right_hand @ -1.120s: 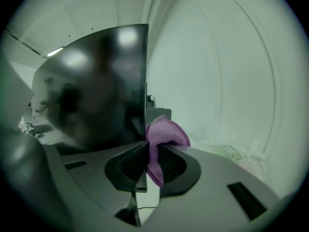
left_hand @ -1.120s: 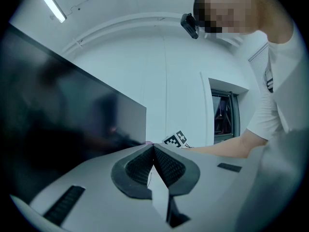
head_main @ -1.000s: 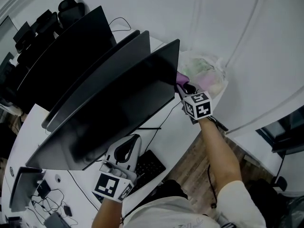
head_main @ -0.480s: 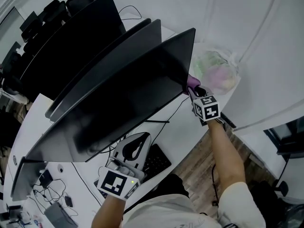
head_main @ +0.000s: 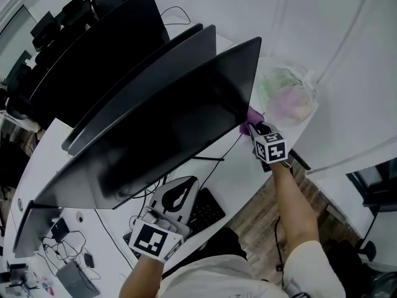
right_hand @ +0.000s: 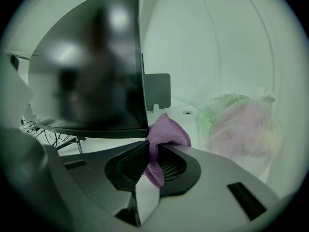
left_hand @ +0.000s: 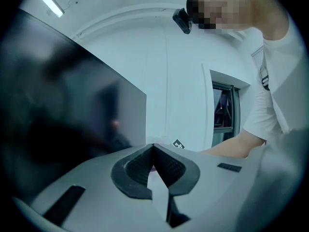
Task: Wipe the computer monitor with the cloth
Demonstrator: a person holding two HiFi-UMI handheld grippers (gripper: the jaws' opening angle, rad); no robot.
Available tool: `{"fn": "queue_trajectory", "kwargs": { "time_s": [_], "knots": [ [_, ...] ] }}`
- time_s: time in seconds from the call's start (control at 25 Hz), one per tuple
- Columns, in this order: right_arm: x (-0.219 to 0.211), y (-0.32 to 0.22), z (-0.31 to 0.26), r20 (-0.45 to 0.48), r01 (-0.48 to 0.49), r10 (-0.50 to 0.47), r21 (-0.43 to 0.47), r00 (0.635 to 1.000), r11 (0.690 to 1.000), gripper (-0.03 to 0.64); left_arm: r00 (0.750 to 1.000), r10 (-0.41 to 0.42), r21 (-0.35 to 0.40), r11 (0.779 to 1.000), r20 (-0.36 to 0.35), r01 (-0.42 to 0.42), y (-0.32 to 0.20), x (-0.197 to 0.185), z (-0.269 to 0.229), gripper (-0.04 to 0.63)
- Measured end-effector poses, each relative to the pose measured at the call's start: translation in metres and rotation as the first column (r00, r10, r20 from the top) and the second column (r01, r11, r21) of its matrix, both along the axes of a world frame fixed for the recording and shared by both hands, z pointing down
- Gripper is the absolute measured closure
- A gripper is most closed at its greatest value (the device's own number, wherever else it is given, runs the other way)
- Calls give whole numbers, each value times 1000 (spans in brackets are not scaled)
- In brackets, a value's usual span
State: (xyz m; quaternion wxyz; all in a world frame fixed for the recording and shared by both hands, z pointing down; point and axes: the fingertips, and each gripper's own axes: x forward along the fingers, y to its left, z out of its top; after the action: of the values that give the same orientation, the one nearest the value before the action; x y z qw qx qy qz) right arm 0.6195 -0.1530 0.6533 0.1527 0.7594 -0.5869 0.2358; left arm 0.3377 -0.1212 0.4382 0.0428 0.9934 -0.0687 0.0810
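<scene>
The right gripper (right_hand: 152, 154) is clamped on the purple cloth (right_hand: 166, 133), which bunches upward past the jaw tips. The monitor (right_hand: 87, 76) stands ahead and to the left of this gripper, long axis horizontal, screen facing the gripper, lower right corner at the cloth. The left gripper (left_hand: 153, 148) has its jaws together on nothing, with the screen to its left.

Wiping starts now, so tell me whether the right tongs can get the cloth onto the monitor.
Probably yes. The right tongs are shut on the cloth right beside the monitor at its lower corner, with nothing between them; the bag sits off to the side.
</scene>
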Motion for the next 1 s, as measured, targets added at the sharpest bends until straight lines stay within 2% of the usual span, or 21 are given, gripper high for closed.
{"fn": "queue_trajectory", "kwargs": {
  "time_s": [0.16, 0.36, 0.72, 1.0],
  "knots": [
    [-7, -1, 10, 35, 11, -10, -25, 999, 1000, 551, 1000, -8, 1, 1000, -2, 8, 0, -4, -1, 588],
    [-25, -8, 17, 141, 9, -6, -24, 990, 1000, 551, 1000, -20, 3, 1000, -6, 20, 0, -9, -2, 588],
    [-75, -18, 18, 89, 95, -92, -29, 992, 995, 551, 998, -62, -14, 998, -19, 62, -5, -31, -7, 588],
    [-119, -22, 15, 94, 175, -171, -28, 981, 984, 551, 995, -95, -8, 995, -31, 95, -3, -51, -14, 588]
  ]
}}
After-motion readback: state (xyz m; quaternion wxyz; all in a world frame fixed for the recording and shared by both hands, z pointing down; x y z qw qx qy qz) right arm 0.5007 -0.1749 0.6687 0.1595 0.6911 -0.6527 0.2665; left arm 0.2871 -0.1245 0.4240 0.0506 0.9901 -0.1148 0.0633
